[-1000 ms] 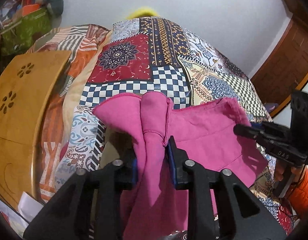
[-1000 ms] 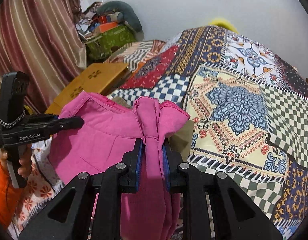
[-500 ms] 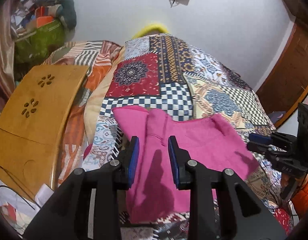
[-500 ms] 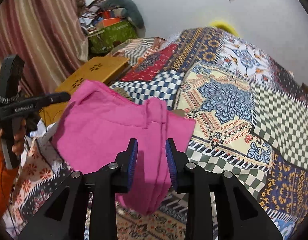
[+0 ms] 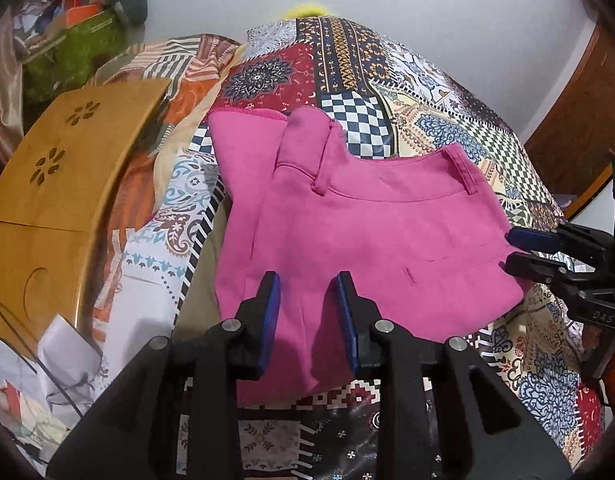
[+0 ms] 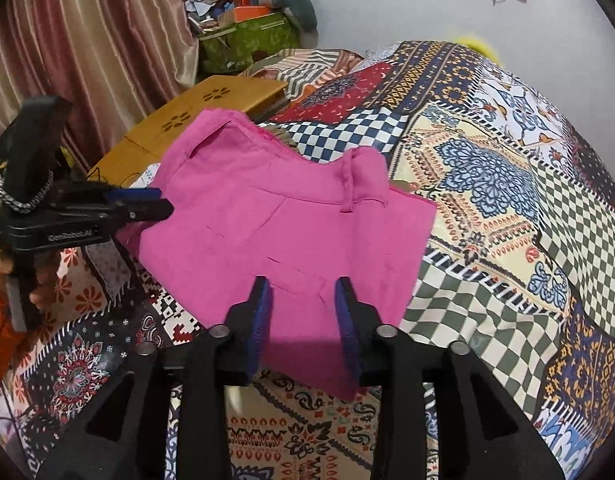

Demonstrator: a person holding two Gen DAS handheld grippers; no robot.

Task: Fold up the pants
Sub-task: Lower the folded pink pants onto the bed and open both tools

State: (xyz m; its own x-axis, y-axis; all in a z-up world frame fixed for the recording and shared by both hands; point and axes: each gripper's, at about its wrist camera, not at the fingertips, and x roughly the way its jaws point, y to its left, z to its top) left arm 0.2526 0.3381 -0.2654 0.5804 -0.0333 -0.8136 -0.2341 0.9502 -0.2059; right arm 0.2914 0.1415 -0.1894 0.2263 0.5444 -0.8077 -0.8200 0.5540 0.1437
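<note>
Pants (image 5: pixel 359 236) lie folded on the quilt (image 5: pixel 435 132), waistband far. Left gripper (image 5: pixel 307 312) released, nothing pinched. Right gripper (image 6: pixel 303 312) opening, cloth not pinched between its jaws. Next: regrip both near corners evenly, keep edges aligned.

The right gripper (image 5: pixel 523 250) body reads "DAS"; the left gripper's (image 6: pixel 157 202) lettering is blurred.

A home bedroom: a bed (image 6: pixel 507 208) under a patchwork cover, striped curtains (image 6: pixel 87 48) on the side, a wooden lap table (image 5: pixel 47 184) at the bed's edge, and boxes (image 6: pixel 243 36) piled against the plain wall.
</note>
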